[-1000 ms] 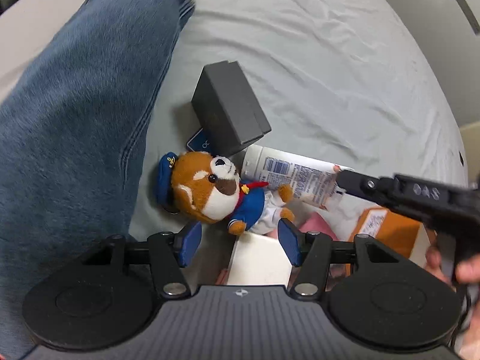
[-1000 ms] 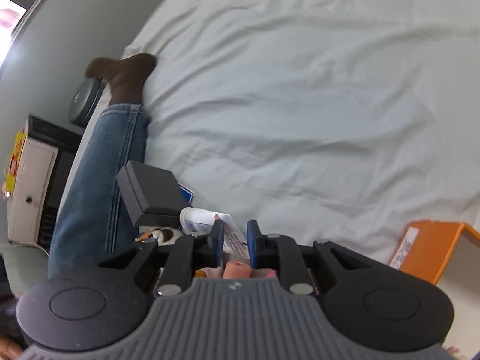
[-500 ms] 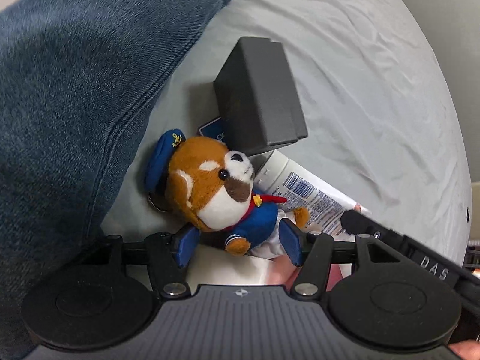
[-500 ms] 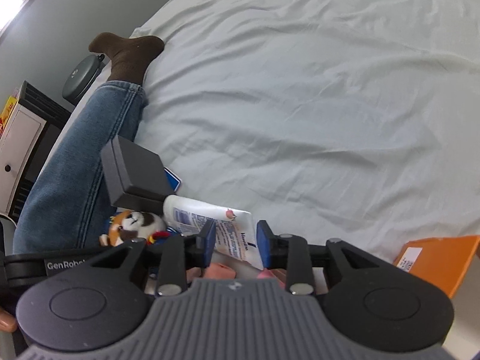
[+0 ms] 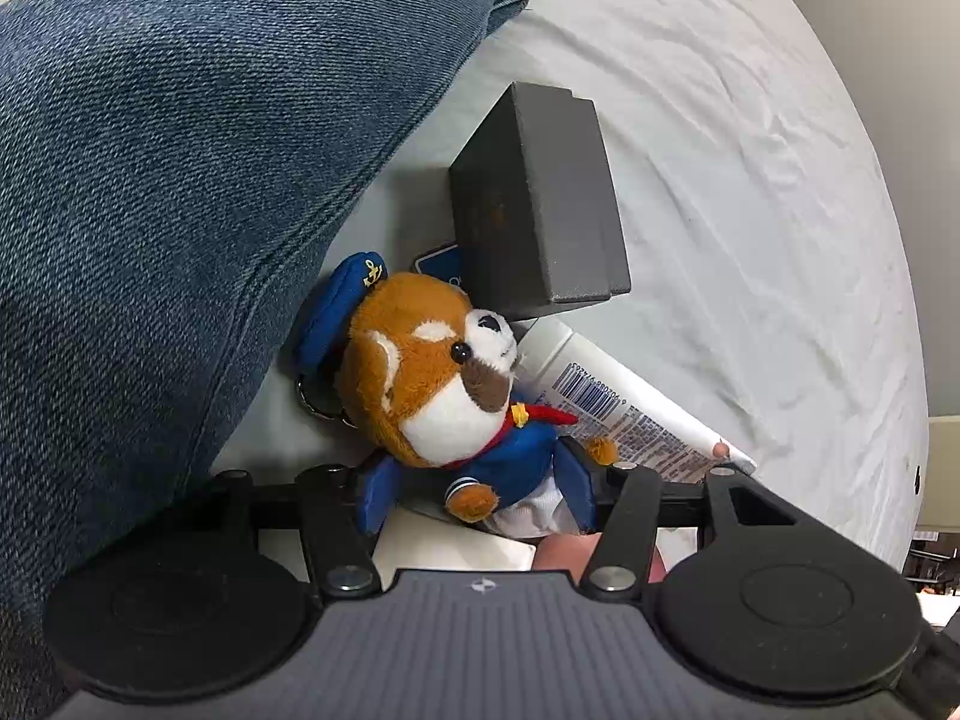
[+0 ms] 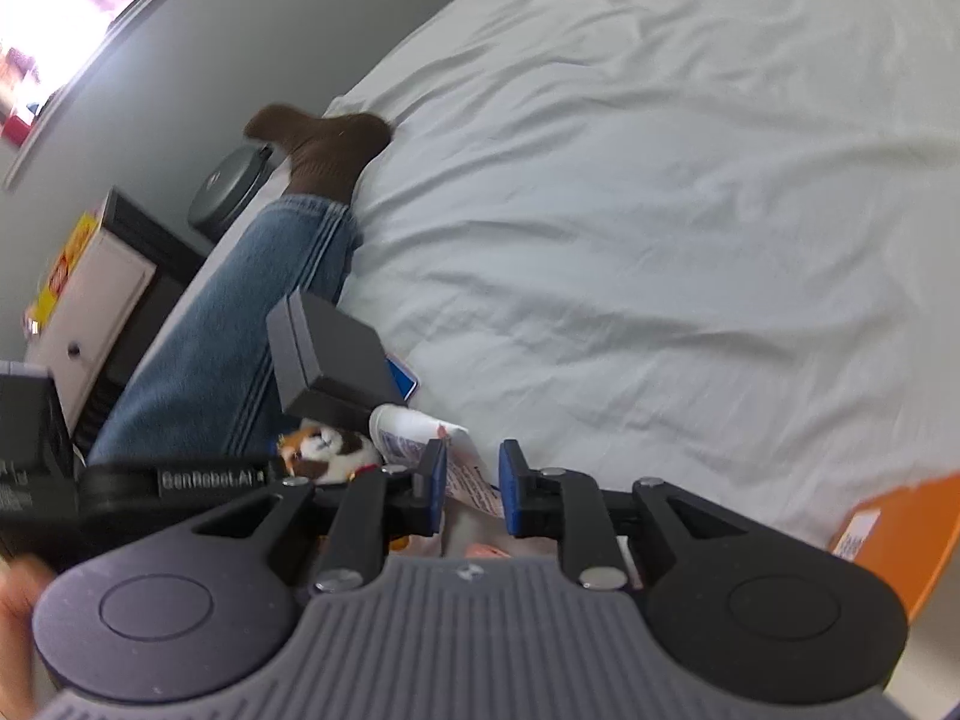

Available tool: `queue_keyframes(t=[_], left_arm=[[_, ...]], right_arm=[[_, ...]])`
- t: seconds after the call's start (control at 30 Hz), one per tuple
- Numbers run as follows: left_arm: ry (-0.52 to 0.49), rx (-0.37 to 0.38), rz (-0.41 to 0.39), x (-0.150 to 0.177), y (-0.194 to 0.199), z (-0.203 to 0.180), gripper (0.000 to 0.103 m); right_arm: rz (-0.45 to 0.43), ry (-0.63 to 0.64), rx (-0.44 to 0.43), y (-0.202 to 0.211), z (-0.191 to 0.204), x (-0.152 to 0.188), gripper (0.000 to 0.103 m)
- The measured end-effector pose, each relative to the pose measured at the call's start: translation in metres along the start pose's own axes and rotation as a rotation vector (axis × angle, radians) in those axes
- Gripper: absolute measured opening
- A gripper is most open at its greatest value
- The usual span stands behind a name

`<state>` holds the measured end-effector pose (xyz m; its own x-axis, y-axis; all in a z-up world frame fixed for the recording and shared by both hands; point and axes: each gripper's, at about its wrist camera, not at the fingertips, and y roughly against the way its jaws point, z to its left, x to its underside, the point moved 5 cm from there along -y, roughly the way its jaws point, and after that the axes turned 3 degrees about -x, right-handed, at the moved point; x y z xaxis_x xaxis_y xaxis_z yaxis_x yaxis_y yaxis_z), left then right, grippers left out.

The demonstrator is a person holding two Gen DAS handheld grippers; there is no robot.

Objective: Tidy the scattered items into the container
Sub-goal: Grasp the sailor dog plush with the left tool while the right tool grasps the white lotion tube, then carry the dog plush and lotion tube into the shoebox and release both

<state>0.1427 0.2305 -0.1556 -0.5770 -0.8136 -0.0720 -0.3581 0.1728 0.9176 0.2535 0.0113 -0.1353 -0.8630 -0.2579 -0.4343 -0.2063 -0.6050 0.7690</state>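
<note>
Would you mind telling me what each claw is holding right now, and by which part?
Neither grips yet. The left claw is closing around the plush toy's body; the right claw is closing around the white tube's flat end.

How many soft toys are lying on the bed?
1. The soft toy lies beside the jeans leg, against the grey box and white tube. Others may be hidden.

A home bedroom — rumpled bed sheet, white bedside cabinet
</note>
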Motion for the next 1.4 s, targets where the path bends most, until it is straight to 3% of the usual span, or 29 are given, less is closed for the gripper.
queue_keyframes(t=[0.2,0.3,0.33,0.4,0.5,0.57,0.83,0.93,1.17,1.33,1.4], left_arm=[[0.019,-0.012,-0.007,0.002,-0.004,0.002,0.065],[0.025,-0.013,-0.006,0.006,-0.008,0.002,0.066],[0.027,-0.009,-0.006,0.007,-0.008,0.003,0.066],[0.026,-0.009,-0.005,0.009,-0.008,0.004,0.062],[0.018,-0.002,-0.004,0.013,-0.007,0.008,0.056],[-0.004,0.006,-0.003,0.015,-0.006,0.008,0.045],[-0.075,0.025,-0.031,0.024,0.004,0.006,0.035],[-0.099,0.041,-0.048,0.028,0.008,0.008,0.034],[-0.222,0.088,-0.126,0.044,0.036,0.006,0.032],[-0.37,0.134,-0.168,0.017,0.074,-0.03,0.032],[-0.436,0.161,-0.168,0.024,0.086,-0.04,0.032]], right_arm=[[-0.002,0.072,-0.07,0.002,0.008,0.005,0.022],[-0.011,0.043,-0.191,0.004,0.01,0.005,0.021],[-0.012,0.043,-0.194,0.002,0.011,0.005,0.021],[-0.018,0.069,-0.129,-0.003,0.013,0.007,0.019],[-0.027,0.051,-0.121,-0.005,0.014,0.009,0.016],[-0.034,0.045,-0.104,-0.002,0.015,0.009,0.009],[-0.084,0.014,-0.032,0.022,0.018,0.01,0.006],[-0.138,-0.003,-0.01,0.042,0.016,0.014,0.006],[-0.282,-0.105,-0.058,0.104,0.004,0.029,0.005],[-0.368,-0.162,-0.003,0.154,-0.004,0.047,0.005],[-0.406,-0.186,0.015,0.174,-0.009,0.055,0.005]])
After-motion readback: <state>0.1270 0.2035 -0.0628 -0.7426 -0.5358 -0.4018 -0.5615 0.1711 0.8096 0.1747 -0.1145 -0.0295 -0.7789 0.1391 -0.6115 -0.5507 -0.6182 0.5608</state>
